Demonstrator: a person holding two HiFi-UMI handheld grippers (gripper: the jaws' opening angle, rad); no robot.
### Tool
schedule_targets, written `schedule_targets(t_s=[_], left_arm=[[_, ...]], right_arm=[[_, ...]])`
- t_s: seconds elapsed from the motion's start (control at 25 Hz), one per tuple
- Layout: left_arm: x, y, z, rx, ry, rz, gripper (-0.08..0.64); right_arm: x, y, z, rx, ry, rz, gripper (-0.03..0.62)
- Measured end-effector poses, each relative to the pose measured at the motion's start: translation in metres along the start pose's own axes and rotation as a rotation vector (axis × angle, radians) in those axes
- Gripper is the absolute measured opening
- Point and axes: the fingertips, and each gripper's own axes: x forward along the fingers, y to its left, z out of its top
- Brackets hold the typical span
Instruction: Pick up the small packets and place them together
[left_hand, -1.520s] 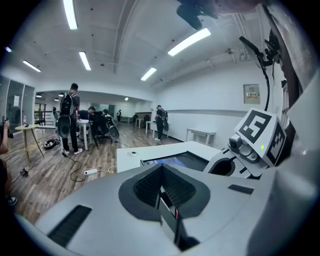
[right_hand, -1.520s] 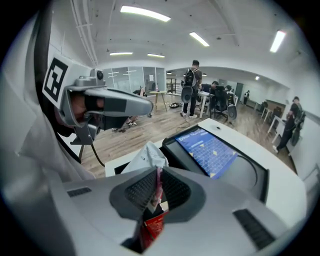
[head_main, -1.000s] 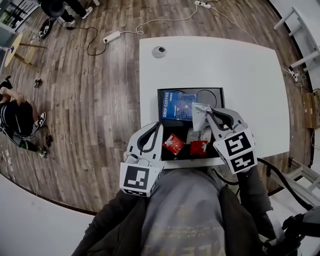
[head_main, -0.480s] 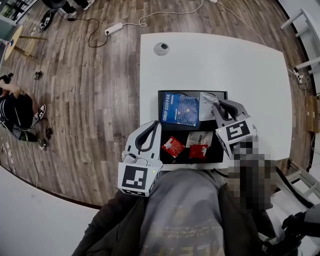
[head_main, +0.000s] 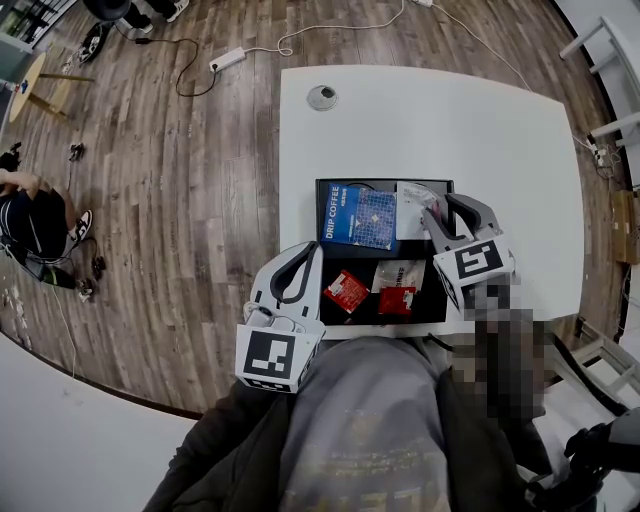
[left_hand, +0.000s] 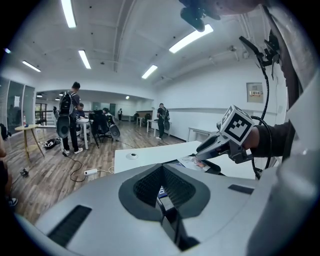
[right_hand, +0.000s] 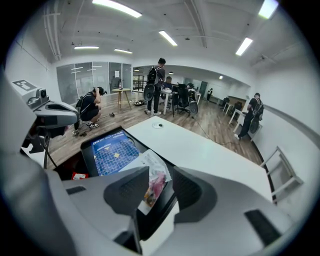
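Now right tongs, just opening, straddle the white packet; left tongs together.

The white table has a black tray under the right gripper and just beside the left gripper, and a small round grey thing far past both.
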Motion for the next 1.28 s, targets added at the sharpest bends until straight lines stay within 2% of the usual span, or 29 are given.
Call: schedule_targets(t_s=[0.16, 0.28, 0.44, 0.6, 0.84, 0.92, 1.28], left_arm=[[-0.009, -0.004, 0.001, 0.007, 0.007, -0.005, 0.003], [-0.013, -0.008, 0.005, 0.019, -0.021, -0.007, 0.003], [-0.023, -0.016, 0.0, 0.012, -0.022, -0.01, 0.003], [-0.032, -0.018, -0.006, 0.01, -0.022, -0.001, 0.003], [-0.044, -0.018, -0.014, -0.014, -0.014, 0.02, 0.003], [-0.048, -0.016, -0.018, -0.023, -0.008, 0.025, 0.003], [-0.069, 0.005, -0.035, -0.068, 0.023, 0.108, 0.003]], right_arm=[[-0.015, -0.002, 0.008, -0.004, -0.042, -0.036, 0.133], [-0.031, -0.001, 0.017, -0.016, -0.087, -0.055, 0.133], [-0.044, 0.018, 0.019, -0.039, -0.13, -0.035, 0.133], [-0.048, 0.052, 0.017, -0.063, -0.152, 0.054, 0.133], [-0.05, 0.132, 0.008, -0.189, -0.163, 0.324, 0.133], [-0.046, 0.153, 0.002, -0.217, -0.144, 0.384, 0.133], [-0.014, 0.194, -0.023, -0.263, -0.019, 0.51, 0.133]])
